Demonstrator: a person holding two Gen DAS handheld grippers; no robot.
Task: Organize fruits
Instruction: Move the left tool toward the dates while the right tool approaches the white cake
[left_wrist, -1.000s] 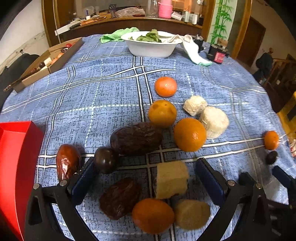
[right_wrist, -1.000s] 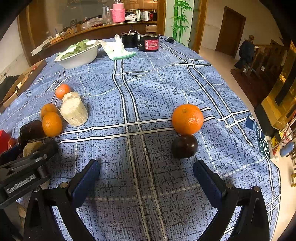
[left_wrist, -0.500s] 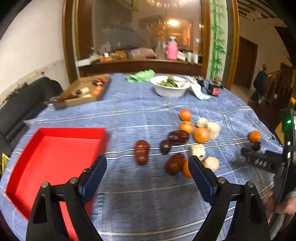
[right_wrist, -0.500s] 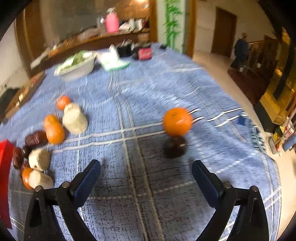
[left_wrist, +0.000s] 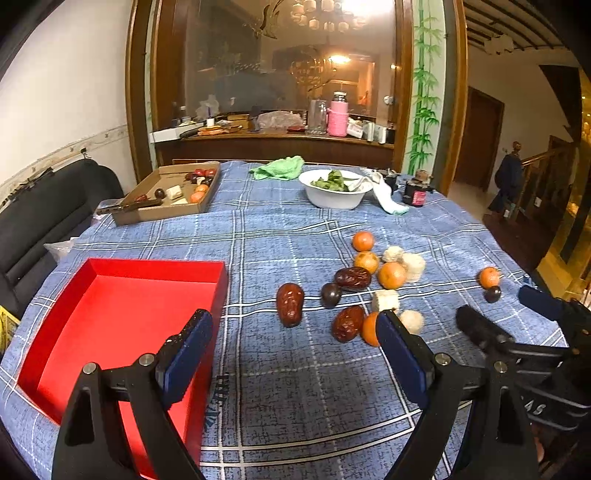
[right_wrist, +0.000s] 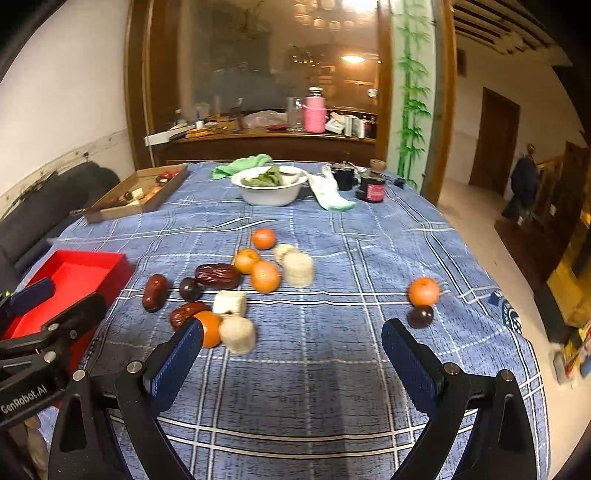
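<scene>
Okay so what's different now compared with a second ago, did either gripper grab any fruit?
No. Both the left gripper and the right gripper have pulled up and back from the fruit, open and empty. The red tray now shows in full, with nothing in it. The fruit pile, with the orange and dark plum apart at right, lies as before.

On my desk I count five oranges (right_wrist: 264, 276), three red dates (right_wrist: 218, 276), two dark plums (right_wrist: 421, 316), four pale chunks (right_wrist: 298, 269), one red tray (left_wrist: 110, 325), one white bowl (left_wrist: 334, 197).
</scene>
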